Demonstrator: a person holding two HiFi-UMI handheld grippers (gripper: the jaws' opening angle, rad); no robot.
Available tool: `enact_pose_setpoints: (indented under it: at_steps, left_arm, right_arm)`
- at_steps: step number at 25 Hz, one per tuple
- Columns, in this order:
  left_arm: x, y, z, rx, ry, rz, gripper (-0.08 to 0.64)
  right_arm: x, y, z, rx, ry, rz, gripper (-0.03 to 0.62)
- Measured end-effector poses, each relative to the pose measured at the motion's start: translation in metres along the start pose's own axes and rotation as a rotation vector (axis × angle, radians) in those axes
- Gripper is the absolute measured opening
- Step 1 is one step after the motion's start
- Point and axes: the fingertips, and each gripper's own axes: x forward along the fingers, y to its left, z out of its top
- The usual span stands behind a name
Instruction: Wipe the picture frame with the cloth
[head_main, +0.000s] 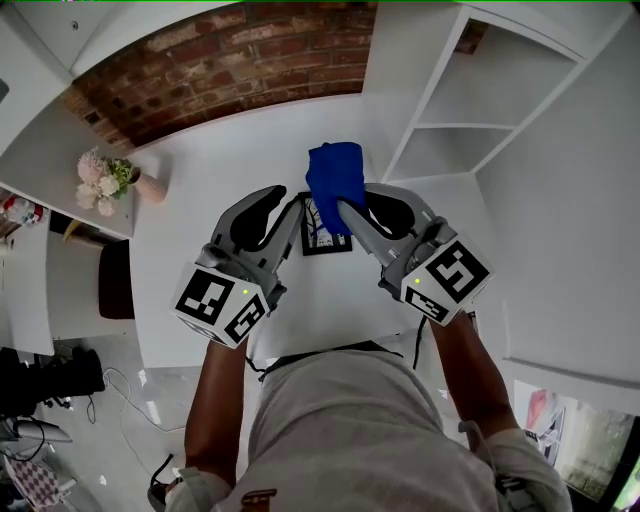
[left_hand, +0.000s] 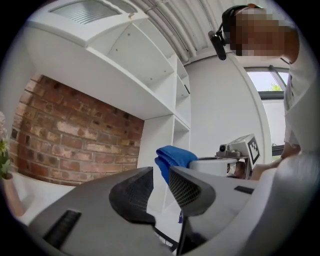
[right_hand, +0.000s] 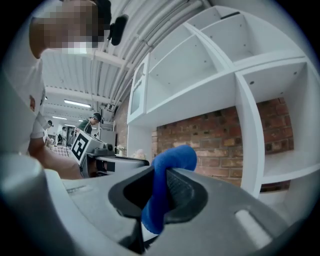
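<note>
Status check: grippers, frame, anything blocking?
Right gripper shut on blue cloth. Left gripper open, nothing pinched. Picture frame below, between both grippers, cloth overlapping its top. No obstruction seen.

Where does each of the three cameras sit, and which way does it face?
Head view: on the person's head, facing steeply down at the white table; shows both forearms, left gripper, right gripper.
Left gripper view: on the left gripper, looking along its parted jaws toward shelves; the right gripper shows beyond.
Right gripper view: on the right gripper, along jaws clamping the blue cloth, toward brick wall; left gripper shows.
Both gripper views share the cloth and the other gripper.
</note>
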Motion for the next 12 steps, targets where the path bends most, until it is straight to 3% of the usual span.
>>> enact_pose_setpoints:
  at_steps: [12]
  left_arm:
    - [-0.008, -0.017, 0.022, 0.052, -0.101, 0.004, 0.001]
  right_arm:
    - [-0.007, 0.017, 0.018, -0.063, -0.111, 0.048, 0.049]
